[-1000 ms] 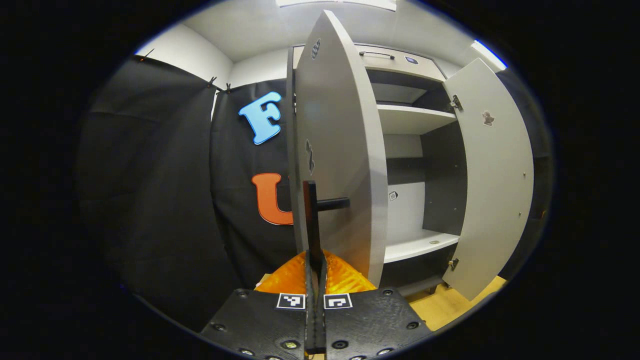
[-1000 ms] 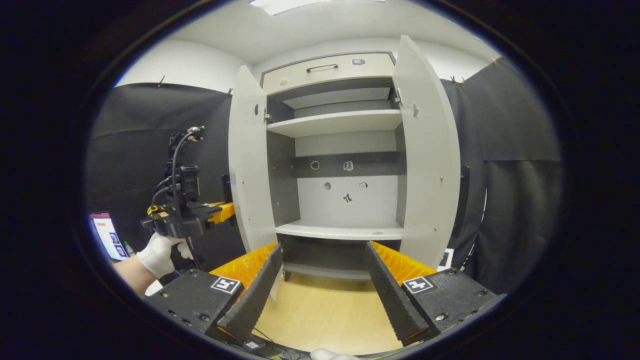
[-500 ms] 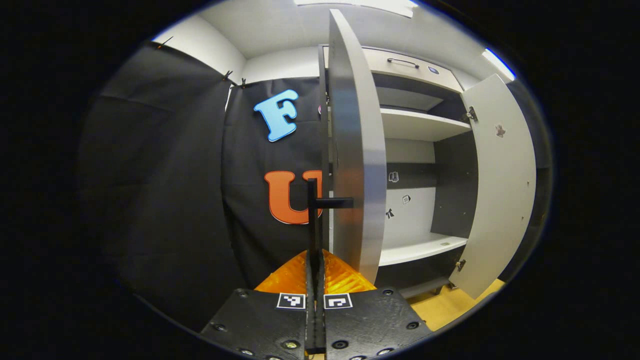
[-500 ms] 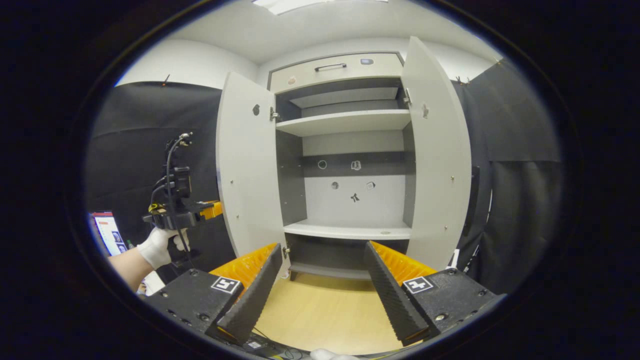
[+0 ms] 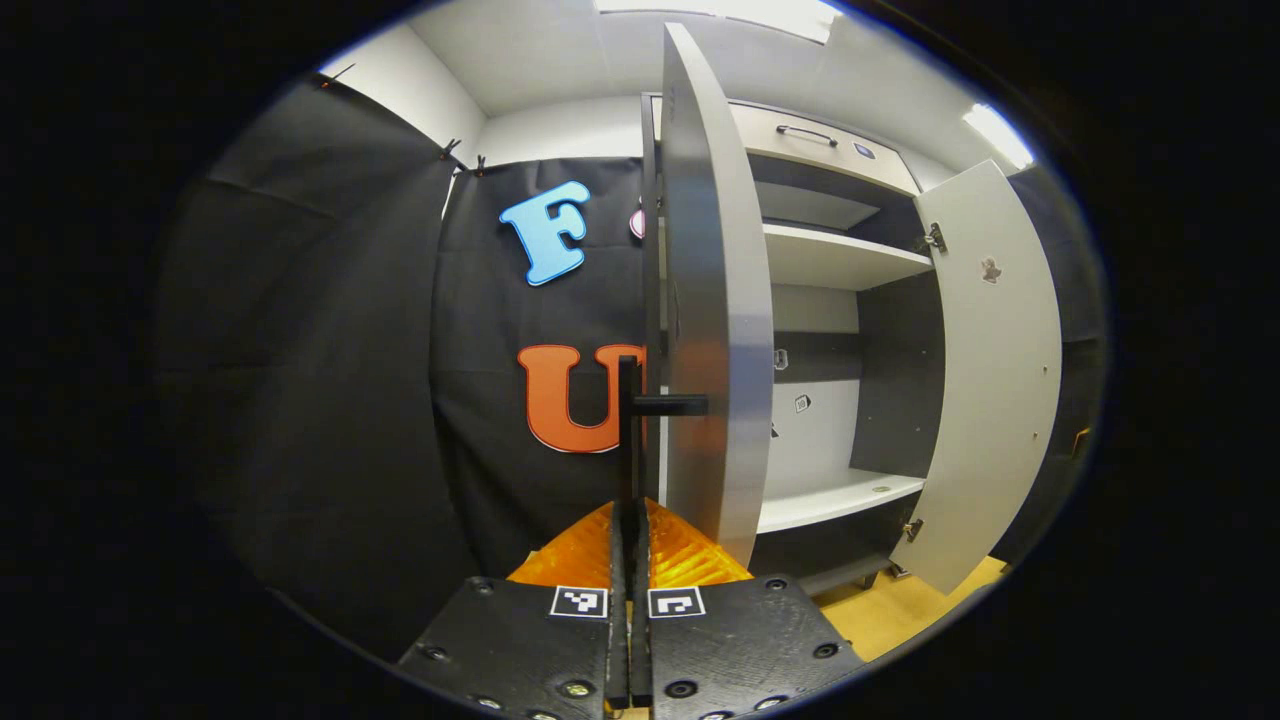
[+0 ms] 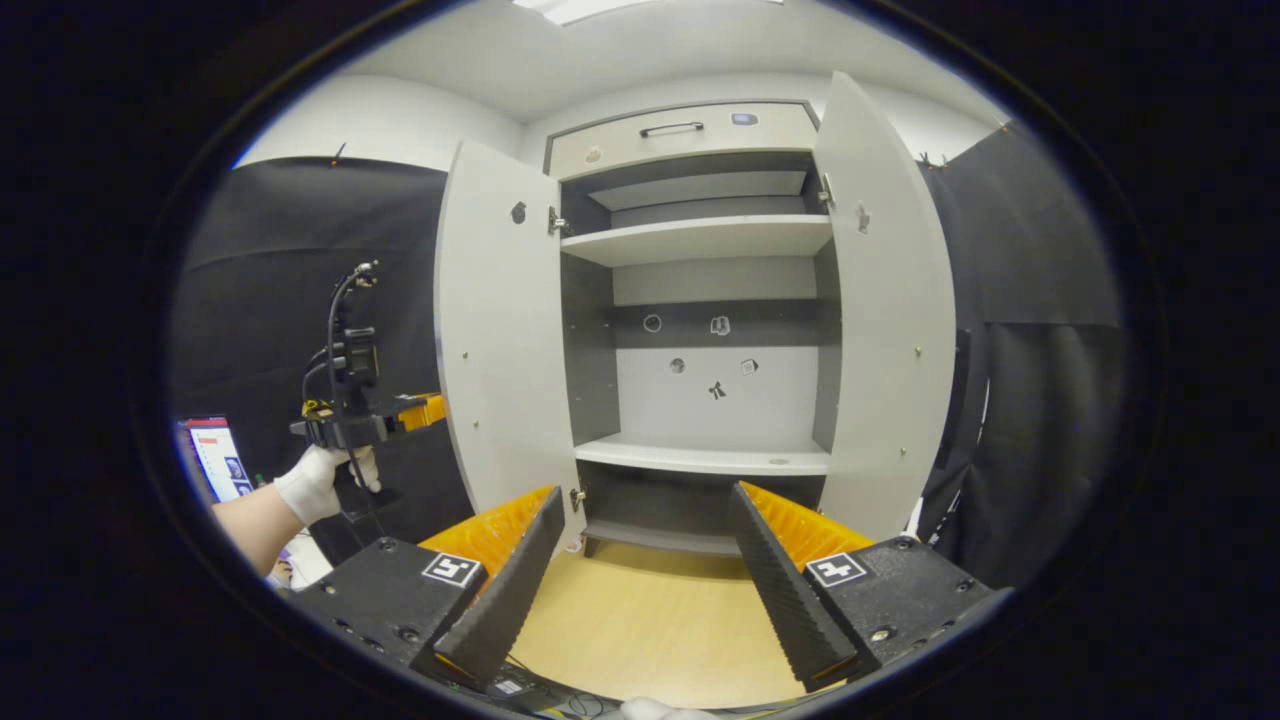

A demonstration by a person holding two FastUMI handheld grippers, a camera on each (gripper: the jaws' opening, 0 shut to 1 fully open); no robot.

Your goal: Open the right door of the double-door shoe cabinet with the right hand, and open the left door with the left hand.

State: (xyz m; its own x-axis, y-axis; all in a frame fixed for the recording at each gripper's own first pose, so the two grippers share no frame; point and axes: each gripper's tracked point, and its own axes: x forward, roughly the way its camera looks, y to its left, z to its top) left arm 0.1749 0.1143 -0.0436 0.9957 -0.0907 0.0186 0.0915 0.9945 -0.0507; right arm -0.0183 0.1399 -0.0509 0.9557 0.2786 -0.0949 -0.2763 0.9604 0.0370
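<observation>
since a second ago the left door (image 5: pixel 715 300) has swung wider, from angled across the left gripper view to nearly edge-on, and in the right gripper view its inner face has opened further toward the black wall.

nearest in the left gripper view, the left gripper (image 5: pixel 628 520) is clenched on the handle (image 5: pixel 628 430), a dark vertical bar with a short stub running to the door; both fingers press flat against it. just beyond stands the door's edge, and past it the cabinet (image 5: pixel 830 250) shows open shelves. farthest right, the right door (image 5: pixel 985 380) hangs fully open.

in the right gripper view, the right gripper (image 6: pixel 640 560) is released, fingers spread wide, holding nothing, over the wooden floor (image 6: pixel 650 630) and well apart from the cabinet. off to the side a gloved hand (image 6: pixel 320 480) holds the left gripper at the left door's outer side.

by my reading, the right door is done and the right hand has backed off. the left door looks open about as wide as the right one, so what remains is probably letting go of the handle and drawing the left gripper clear.
</observation>
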